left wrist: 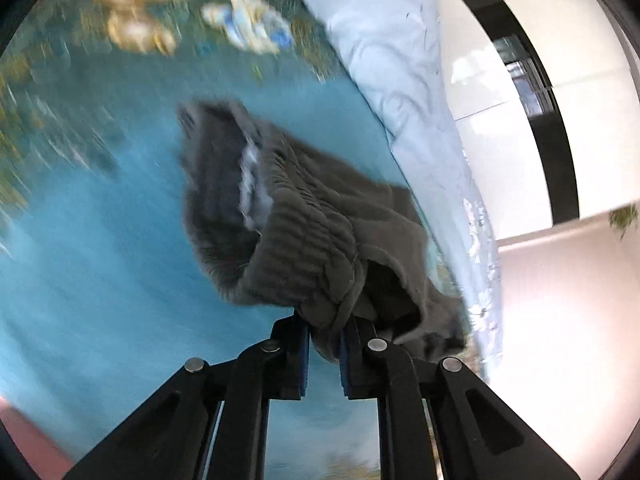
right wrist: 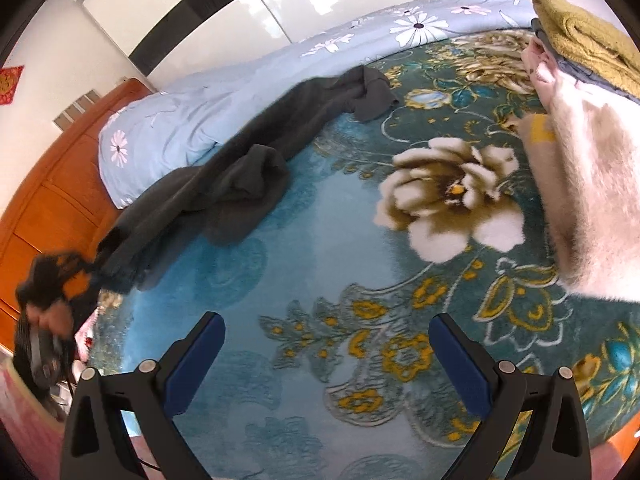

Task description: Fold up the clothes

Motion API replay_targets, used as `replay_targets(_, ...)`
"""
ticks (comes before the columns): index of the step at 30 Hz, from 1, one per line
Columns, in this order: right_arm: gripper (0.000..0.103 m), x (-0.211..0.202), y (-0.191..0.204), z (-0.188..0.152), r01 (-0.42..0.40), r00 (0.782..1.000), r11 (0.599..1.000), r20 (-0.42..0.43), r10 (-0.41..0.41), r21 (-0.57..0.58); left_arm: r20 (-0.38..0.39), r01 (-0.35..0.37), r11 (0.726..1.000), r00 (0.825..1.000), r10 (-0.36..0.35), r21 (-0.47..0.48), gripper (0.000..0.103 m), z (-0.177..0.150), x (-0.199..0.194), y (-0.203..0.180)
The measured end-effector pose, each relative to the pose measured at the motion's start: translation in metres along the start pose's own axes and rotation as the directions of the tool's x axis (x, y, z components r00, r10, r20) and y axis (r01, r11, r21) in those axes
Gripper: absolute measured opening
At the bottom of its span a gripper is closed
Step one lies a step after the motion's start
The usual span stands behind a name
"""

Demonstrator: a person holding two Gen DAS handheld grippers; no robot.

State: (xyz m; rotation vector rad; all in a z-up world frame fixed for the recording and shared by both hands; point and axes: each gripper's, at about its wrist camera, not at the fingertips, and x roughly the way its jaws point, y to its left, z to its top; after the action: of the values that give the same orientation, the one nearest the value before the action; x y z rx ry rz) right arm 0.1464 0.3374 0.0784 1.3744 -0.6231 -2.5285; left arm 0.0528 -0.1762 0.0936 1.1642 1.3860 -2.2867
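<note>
My left gripper [left wrist: 325, 330] is shut on the ribbed waistband of dark grey fleece pants [left wrist: 296, 232] and holds it above the teal floral blanket [left wrist: 100, 220]. The view is motion-blurred. In the right wrist view the same grey pants [right wrist: 224, 188] stretch along the bed's far side, their left end lifted by the left gripper [right wrist: 86, 266] in the person's hand. My right gripper [right wrist: 326, 344] is open and empty, above the blanket [right wrist: 328, 264], well apart from the pants.
A light blue flowered duvet [right wrist: 192, 120] lies along the far side of the bed. A stack of folded clothes, pink fleece [right wrist: 592, 184] under a mustard towel [right wrist: 580, 28], sits at the right. An orange wooden headboard [right wrist: 52, 184] stands at the left.
</note>
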Motion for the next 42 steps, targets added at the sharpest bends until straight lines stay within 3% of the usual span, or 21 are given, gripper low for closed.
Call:
replay_targets(4, 0.103, -0.006, 0.009, -0.002, -0.072, 0.997, 0.997, -0.009, 0.072, 0.033, 0.064, -0.118, 0.993, 0.991, 0.116, 0.025, 0.01, 0.008, -0.037, 0.068)
replay_targets(8, 0.103, -0.009, 0.018, 0.003, -0.108, 0.994, 0.993, 0.001, 0.108, 0.054, 0.051, -0.136, 0.988, 0.989, 0.139, -0.069, 0.01, 0.012, -0.042, 0.124)
replay_targets(14, 0.103, 0.008, 0.023, 0.037, -0.143, 0.988, 0.977, -0.029, 0.149, 0.159, 0.002, -0.108, 0.984, 0.994, 0.109, -0.142, 0.01, -0.015, -0.025, 0.144)
replay_targets(18, 0.1, 0.03, 0.01, 0.067, -0.177, 0.981, 0.939, -0.022, 0.192, 0.293, -0.005, -0.09, 0.985, 0.996, 0.09, -0.145, 0.011, -0.022, -0.021, 0.143)
replay_targets(21, 0.092, 0.049, -0.005, 0.089, -0.194, 0.976, 0.897, -0.018, 0.219, 0.396, -0.009, -0.066, 0.986, 0.998, 0.065, -0.152, 0.011, -0.022, -0.021, 0.152)
replay_targets(28, 0.062, 0.108, -0.017, 0.128, -0.112, 0.987, 0.852, -0.042, 0.155, 0.512, -0.01, -0.001, 0.98, 1.0, -0.002, -0.198, 0.011, -0.026, -0.027, 0.165)
replay_targets(35, 0.043, 0.147, -0.009, 0.156, -0.089, 0.992, 0.84, -0.029, 0.124, 0.535, -0.012, 0.025, 0.976, 1.0, -0.028, -0.219, 0.011, -0.03, -0.025, 0.167)
replay_targets(42, 0.009, 0.159, 0.002, 0.177, -0.078, 0.993, 0.862, -0.04, 0.114, 0.501, -0.023, 0.026, 0.974, 0.999, -0.032, -0.224, 0.012, -0.035, -0.023, 0.167)
